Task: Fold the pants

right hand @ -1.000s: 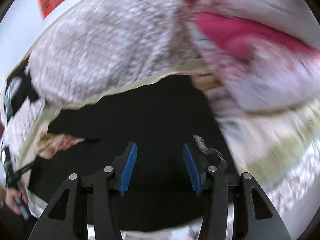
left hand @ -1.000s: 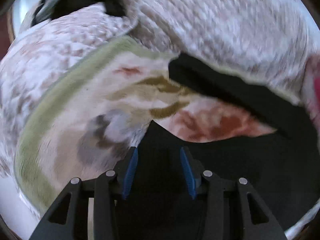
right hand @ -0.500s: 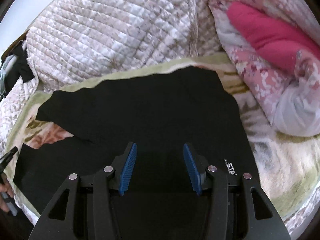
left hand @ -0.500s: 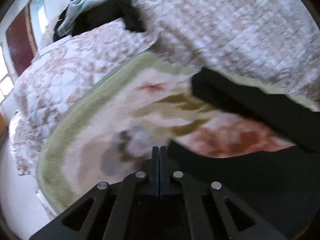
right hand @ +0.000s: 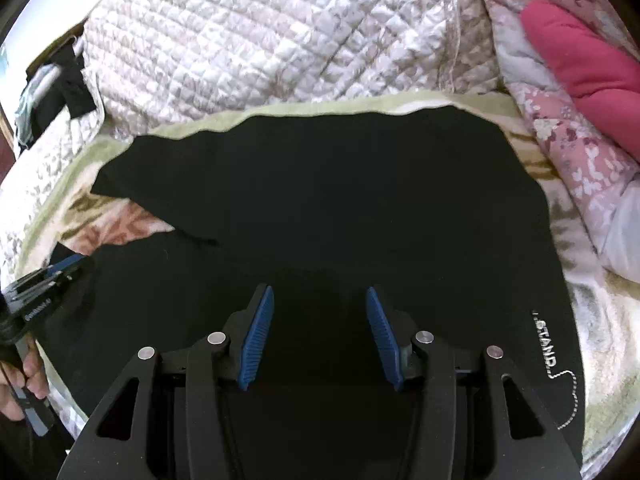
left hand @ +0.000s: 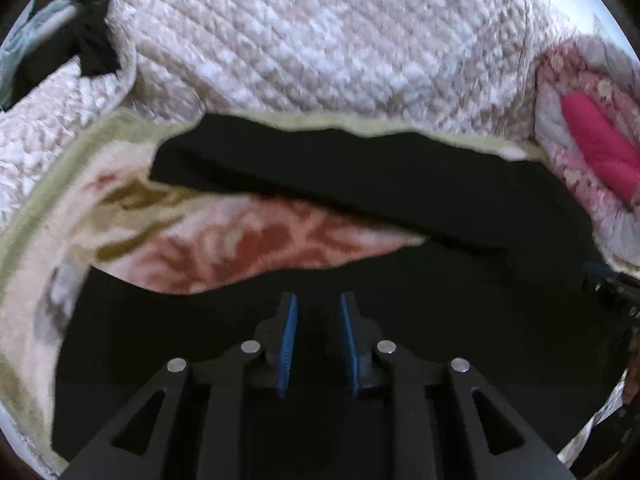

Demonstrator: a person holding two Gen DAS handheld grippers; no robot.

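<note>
Black pants [right hand: 340, 184] lie spread flat on a floral blanket [left hand: 240, 240], legs to the left and waist to the right, with white lettering [right hand: 546, 344] near the waist. The far leg [left hand: 320, 168] and the near leg [left hand: 200, 320] part in a V. My left gripper [left hand: 319, 296] hovers over the near leg; its jaws are opening, and no cloth shows pinched between the blue pads. My right gripper [right hand: 320, 289] stands open over the seat area with only flat black cloth beneath it. In the right wrist view the left gripper [right hand: 40, 288] and a hand [right hand: 24, 376] sit at the left edge.
A cream quilted bedspread [right hand: 280, 40] rises behind the pants. A pink floral duvet with a magenta lining [right hand: 580, 60] is bunched at the right. Dark clothes [left hand: 92, 52] lie heaped at the back left. The blanket's green border [right hand: 200, 120] runs along the far leg.
The left gripper, shut at the near leg's hem half a second ago, now has its pads apart and has moved right along that leg. The right gripper has sunk closer to the pants.
</note>
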